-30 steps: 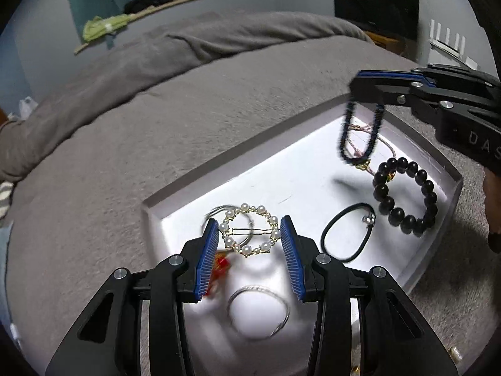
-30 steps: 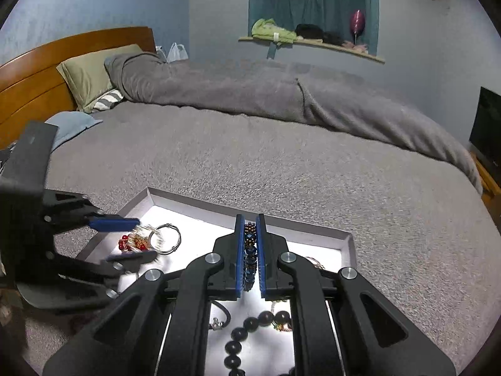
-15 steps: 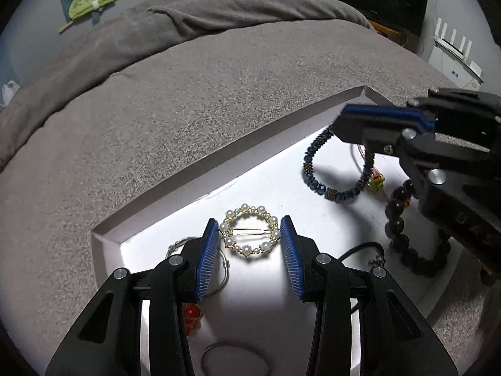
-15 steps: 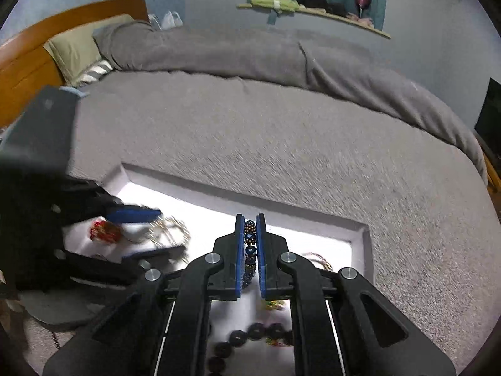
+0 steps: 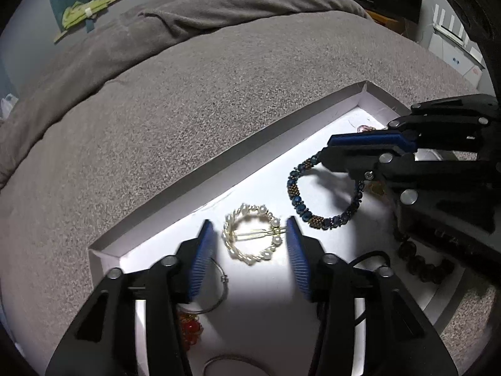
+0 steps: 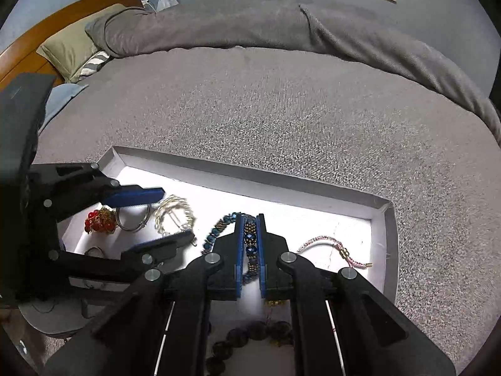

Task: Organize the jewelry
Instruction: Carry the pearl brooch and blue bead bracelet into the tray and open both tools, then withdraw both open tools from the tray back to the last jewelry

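Grey bed [image 5: 194,100] | white tray [image 5: 256,156] centre | left tool [image 5: 250,241] just widened, flanking pearl brooch [image 5: 253,238] untouched | right tool [image 6: 250,244] pinching blue bracelet [image 5: 300,200]

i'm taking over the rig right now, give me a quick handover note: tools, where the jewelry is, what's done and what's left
Left tool: open; its jaws have just been opening, and the pearl ring clip lies on the tray floor between them, not gripped.
Right tool: shut on the blue beaded bracelet, low over the white tray.
Also in the tray: silver hoop, red bead cluster, dark bead bracelet, pink cord bracelet, black hair tie.
Done: pearl clip set down.
Left: release the blue bracelet, probably near where it hangs; tidy the rest.
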Demonstrator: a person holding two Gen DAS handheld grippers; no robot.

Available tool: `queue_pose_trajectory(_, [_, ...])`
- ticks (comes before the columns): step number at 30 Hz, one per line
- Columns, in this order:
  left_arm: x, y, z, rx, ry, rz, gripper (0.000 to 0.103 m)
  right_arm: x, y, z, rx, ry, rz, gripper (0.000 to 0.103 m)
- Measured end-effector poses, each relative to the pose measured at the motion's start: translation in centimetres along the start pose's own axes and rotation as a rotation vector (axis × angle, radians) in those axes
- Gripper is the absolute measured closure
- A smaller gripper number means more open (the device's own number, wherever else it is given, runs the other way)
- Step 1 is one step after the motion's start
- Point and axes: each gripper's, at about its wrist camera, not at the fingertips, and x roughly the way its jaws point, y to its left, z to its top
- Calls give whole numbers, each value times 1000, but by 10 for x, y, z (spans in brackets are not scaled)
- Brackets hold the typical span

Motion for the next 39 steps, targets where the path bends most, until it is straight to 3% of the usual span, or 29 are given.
queue_pose_trajectory(6, [-6,5,-1,-33,-22,3,47,-11,-1,-2,13,-34,-31,94])
queue_pose_trajectory(9, [-21,5,-4,-53,-70,-14,35,-19,-3,-4,17,-42,-36,75])
queue_pose_trajectory(13, [-37,6,-12,-73,-92,-9,34,-43,-4,-10,26,-79,-56,74])
queue_pose_trajectory(15, [-46,8,-15,-90,-98,-2,34,-53,-4,-13,37,-87,-57,69])
queue_pose_trajectory(17, [-60,8,-20,-111,-116,-3,31,-64,-2,-18,32,-97,-66,57])
queue_pose_trajectory(19, [-70,7,-23,-121,-137,-2,28,-76,1,-24,20,-114,-81,55])
queue_pose_trajectory(21, [-81,6,-27,-135,-147,0,28,-87,3,-30,14,-126,-88,47])
queue_pose_trajectory(23, [-90,6,-32,-155,-152,5,27,-100,5,-38,12,-144,-86,32])
queue_pose_trajectory(28, [-116,-3,-51,-183,-190,30,13,-129,9,-58,18,-199,-106,7])
queue_pose_trajectory(39, [-161,-29,-95,-195,-254,75,9,-186,27,-118,30,-303,-157,6])
